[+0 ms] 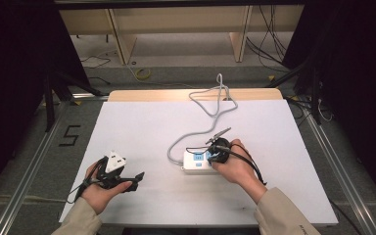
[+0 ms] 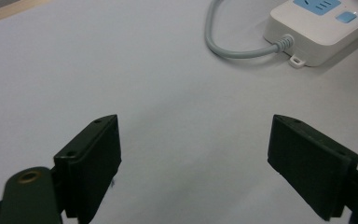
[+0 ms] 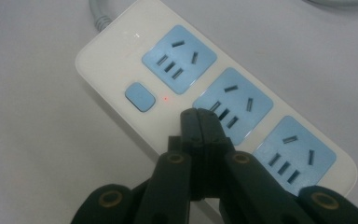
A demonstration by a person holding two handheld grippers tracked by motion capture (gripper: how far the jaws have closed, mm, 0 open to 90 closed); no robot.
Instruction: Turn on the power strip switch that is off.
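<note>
A white power strip [image 3: 121, 56] with three blue sockets and a blue switch [image 3: 140, 97] lies on the table; a small red light [image 3: 166, 98] glows beside the switch. Its grey cable [image 1: 210, 110] snakes toward the far edge. My right gripper [image 3: 199, 112] is shut with nothing between its jaws, and its tips sit over the strip, just right of the switch at the middle socket's edge. In the high view the right gripper [image 1: 219, 152] rests on the power strip [image 1: 192, 161]. My left gripper [image 2: 193, 149] stands open over bare table, well left of the power strip [image 2: 314, 32]; the high view shows this left gripper [image 1: 129, 180] near the front left.
The white table sheet [image 1: 142, 122] spreads widely around both hands. A wooden table edge [image 1: 142, 95] runs along the far side. Beyond it, cables [image 1: 269, 44] lie on the floor by shelf legs. Metal rails [image 1: 333, 161] flank the table.
</note>
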